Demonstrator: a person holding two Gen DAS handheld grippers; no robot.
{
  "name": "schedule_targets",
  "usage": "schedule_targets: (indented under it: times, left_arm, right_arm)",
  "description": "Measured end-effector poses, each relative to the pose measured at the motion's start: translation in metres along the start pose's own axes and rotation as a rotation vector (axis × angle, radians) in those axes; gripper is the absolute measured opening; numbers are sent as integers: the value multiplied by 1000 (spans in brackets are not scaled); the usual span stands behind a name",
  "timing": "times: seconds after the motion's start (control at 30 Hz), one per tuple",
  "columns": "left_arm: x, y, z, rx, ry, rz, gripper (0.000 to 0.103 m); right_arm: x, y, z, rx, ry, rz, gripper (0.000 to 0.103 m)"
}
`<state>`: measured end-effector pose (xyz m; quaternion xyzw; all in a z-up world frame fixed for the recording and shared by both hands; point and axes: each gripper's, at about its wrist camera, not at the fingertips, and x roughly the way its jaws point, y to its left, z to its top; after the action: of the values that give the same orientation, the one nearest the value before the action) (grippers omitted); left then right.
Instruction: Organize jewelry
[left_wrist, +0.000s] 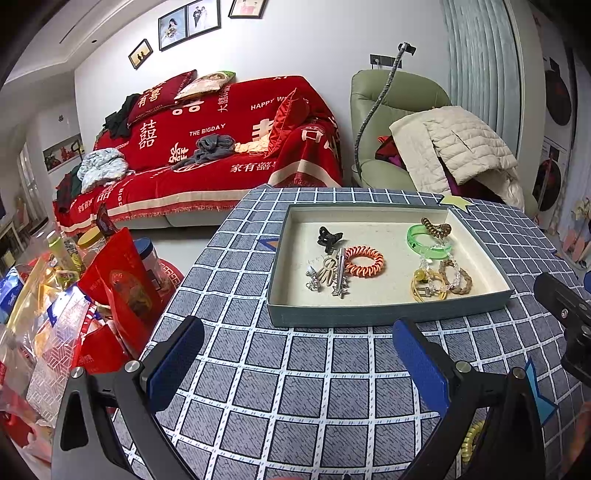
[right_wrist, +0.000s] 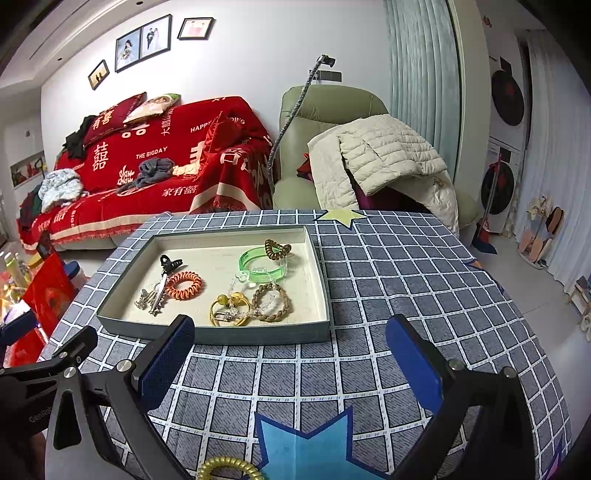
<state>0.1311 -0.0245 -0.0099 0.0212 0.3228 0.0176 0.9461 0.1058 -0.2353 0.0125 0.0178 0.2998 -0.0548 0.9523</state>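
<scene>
A shallow grey-green tray (left_wrist: 388, 314) (right_wrist: 258, 334) sits on the checked tablecloth. In it lie a black claw clip (left_wrist: 328, 236) (right_wrist: 170, 263), an orange spiral hair tie (left_wrist: 365, 261) (right_wrist: 184, 285), silver clips (left_wrist: 338, 282) (right_wrist: 151, 297), a green bangle (left_wrist: 428, 240) (right_wrist: 260, 267), a brown spiral tie (left_wrist: 436, 227) (right_wrist: 275, 250), a yellow hair tie (left_wrist: 428, 286) (right_wrist: 225, 310) and a braided brown band (left_wrist: 458, 277) (right_wrist: 271, 302). A yellow spiral hair tie (right_wrist: 229, 469) (left_wrist: 471, 441) lies on the cloth by a blue star. My left gripper (left_wrist: 299, 369) and right gripper (right_wrist: 291, 365) are open and empty, in front of the tray.
Snack bags and bottles (left_wrist: 74, 295) crowd the space left of the table. A red-covered sofa (left_wrist: 207, 147) and a green armchair with a white jacket (left_wrist: 443, 147) stand behind. The right gripper's body (left_wrist: 565, 314) shows at the right edge of the left wrist view.
</scene>
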Motion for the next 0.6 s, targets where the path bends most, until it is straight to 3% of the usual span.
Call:
schedule_targets:
  times: [0.6]
  left_arm:
    - [0, -2, 0, 3, -1, -3, 103]
  right_arm:
    - [-1, 3, 1, 0, -3, 3, 103]
